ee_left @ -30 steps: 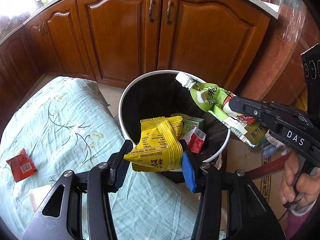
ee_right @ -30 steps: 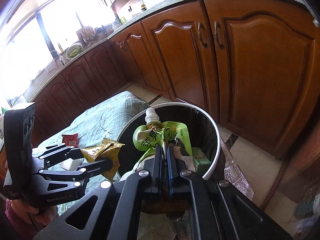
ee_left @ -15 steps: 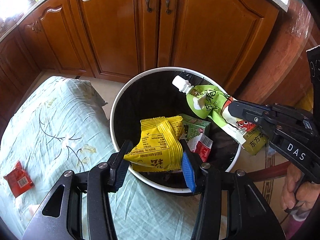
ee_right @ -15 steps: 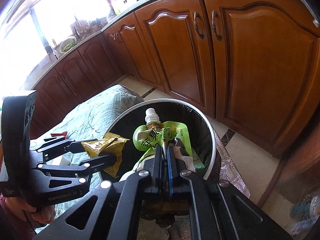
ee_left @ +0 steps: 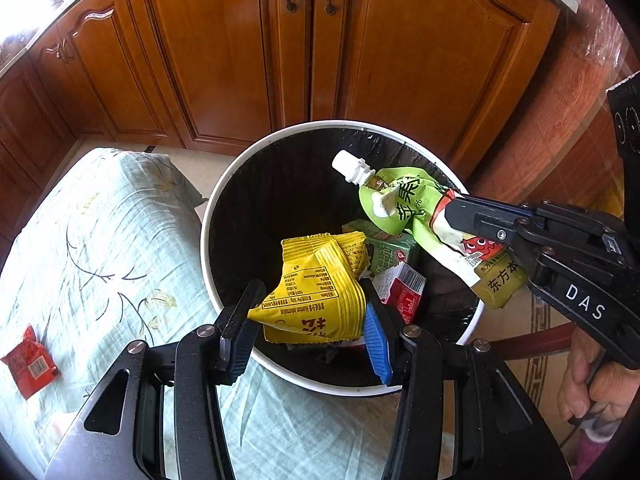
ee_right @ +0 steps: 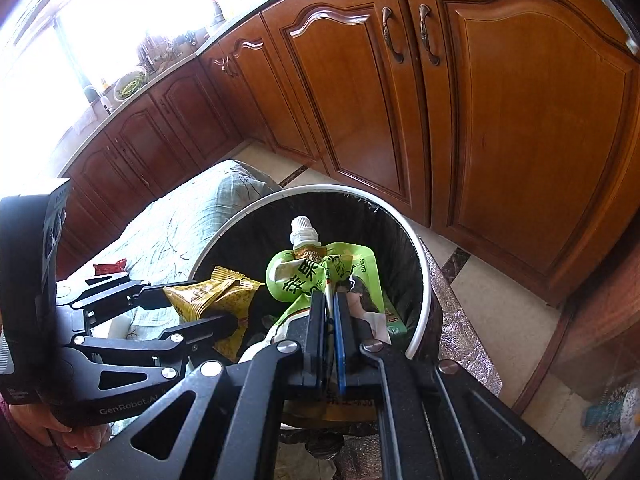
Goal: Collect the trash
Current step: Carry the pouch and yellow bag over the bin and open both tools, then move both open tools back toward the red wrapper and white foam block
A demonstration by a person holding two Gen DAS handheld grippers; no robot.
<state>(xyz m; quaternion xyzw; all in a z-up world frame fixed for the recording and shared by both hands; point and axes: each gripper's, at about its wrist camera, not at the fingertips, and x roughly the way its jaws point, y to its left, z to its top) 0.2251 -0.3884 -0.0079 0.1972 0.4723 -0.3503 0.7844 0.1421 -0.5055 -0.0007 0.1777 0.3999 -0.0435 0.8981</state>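
My left gripper (ee_left: 310, 304) is shut on a yellow snack packet (ee_left: 316, 288) and holds it over the mouth of the white-rimmed bin (ee_left: 240, 196) lined with a black bag. From the right, my right gripper (ee_right: 330, 300) is shut on a green spouted drink pouch (ee_right: 316, 276), its white cap pointing over the bin. In the left wrist view that pouch (ee_left: 404, 204) hangs above the bin's right side. A green carton (ee_left: 390, 252) and a red-and-white wrapper (ee_left: 404, 292) lie inside the bin. A red wrapper (ee_left: 34, 362) rests on the pale green cloth.
A surface covered in pale green flowered cloth (ee_left: 100, 248) lies left of the bin. Wooden kitchen cabinets (ee_left: 312, 40) stand close behind it. A person's hand (ee_left: 592, 384) grips the right tool's handle at the right edge. Tiled floor (ee_right: 480, 280) shows right of the bin.
Both grippers have come forward and down over the bin with their packets still held. The bin now fills more of each view and the red wrapper has slid toward the left edge.
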